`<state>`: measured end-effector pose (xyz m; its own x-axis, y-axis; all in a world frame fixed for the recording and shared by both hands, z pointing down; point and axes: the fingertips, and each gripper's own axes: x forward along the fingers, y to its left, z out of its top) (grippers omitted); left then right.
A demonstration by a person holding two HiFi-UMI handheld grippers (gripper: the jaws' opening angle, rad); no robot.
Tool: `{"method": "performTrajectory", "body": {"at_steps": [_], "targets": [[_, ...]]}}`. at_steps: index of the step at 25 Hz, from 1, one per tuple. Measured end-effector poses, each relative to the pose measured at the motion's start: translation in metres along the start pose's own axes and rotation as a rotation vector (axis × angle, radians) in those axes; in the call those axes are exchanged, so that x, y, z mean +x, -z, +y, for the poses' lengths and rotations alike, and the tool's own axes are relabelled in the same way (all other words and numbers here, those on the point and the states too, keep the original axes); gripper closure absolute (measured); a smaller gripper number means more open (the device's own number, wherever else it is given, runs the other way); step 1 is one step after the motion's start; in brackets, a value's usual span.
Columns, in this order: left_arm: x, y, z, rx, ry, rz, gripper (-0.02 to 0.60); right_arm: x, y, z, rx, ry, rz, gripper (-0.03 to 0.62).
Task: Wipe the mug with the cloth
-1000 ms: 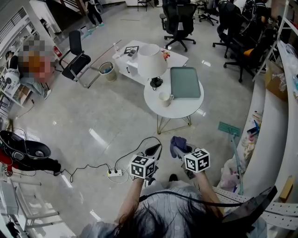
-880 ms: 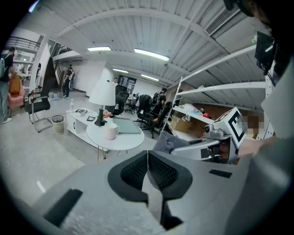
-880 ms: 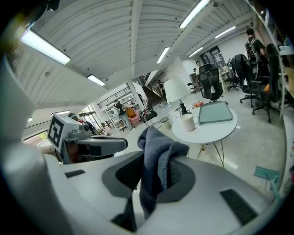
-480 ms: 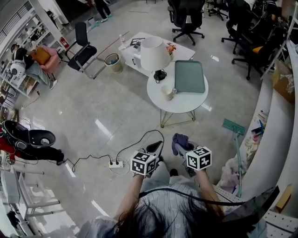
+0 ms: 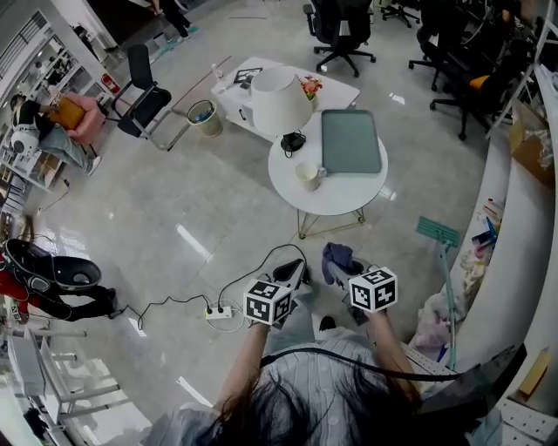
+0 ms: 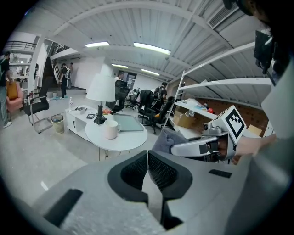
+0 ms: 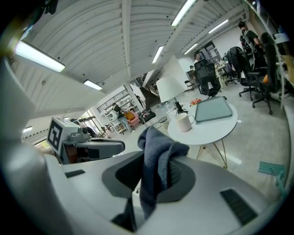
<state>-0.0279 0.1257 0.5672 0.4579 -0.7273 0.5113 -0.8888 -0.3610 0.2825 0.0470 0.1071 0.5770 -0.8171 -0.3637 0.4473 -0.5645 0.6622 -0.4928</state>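
A white mug (image 5: 307, 177) stands on a round white table (image 5: 336, 202), far ahead of both grippers; it also shows as the mug (image 6: 110, 129) in the left gripper view and the mug (image 7: 183, 122) in the right gripper view. My right gripper (image 5: 343, 264) is shut on a dark blue-grey cloth (image 7: 157, 160), which bunches between its jaws and hangs down; the cloth (image 5: 336, 258) sticks out ahead of it in the head view. My left gripper (image 5: 289, 280) is held beside it at waist height, jaws pressed together with nothing between them.
On the table are a white lamp (image 5: 279, 103) and a grey-green pad (image 5: 350, 141). A low white table (image 5: 248, 91) and a bin (image 5: 201, 112) lie beyond. A power strip with cable (image 5: 220, 311) lies on the floor at left. Office chairs (image 5: 339, 26) stand behind; a counter (image 5: 510, 218) curves at right.
The head view has shifted a little as the person moves; the table with the mug sits slightly nearer and lower in the picture. Both grippers keep their pose, cloth still held.
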Motion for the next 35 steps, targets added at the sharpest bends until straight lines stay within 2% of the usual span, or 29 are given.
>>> {"method": "performTrajectory", "body": {"at_steps": [8, 14, 26, 35], "targets": [[0.031, -0.027, 0.043, 0.042, 0.055, 0.027, 0.563, 0.045, -0.026, -0.021, 0.023, 0.025, 0.033, 0.514], [0.056, -0.054, 0.084, 0.077, 0.062, 0.071, 0.563, 0.081, -0.053, -0.033, 0.04, 0.053, 0.062, 0.514], [0.096, -0.087, 0.161, 0.06, 0.128, 0.113, 0.563, 0.142, -0.094, -0.063, 0.085, 0.131, 0.076, 0.514], [0.117, -0.101, 0.185, 0.082, 0.182, 0.14, 0.561, 0.167, -0.115, -0.08, 0.099, 0.177, 0.075, 0.514]]}}
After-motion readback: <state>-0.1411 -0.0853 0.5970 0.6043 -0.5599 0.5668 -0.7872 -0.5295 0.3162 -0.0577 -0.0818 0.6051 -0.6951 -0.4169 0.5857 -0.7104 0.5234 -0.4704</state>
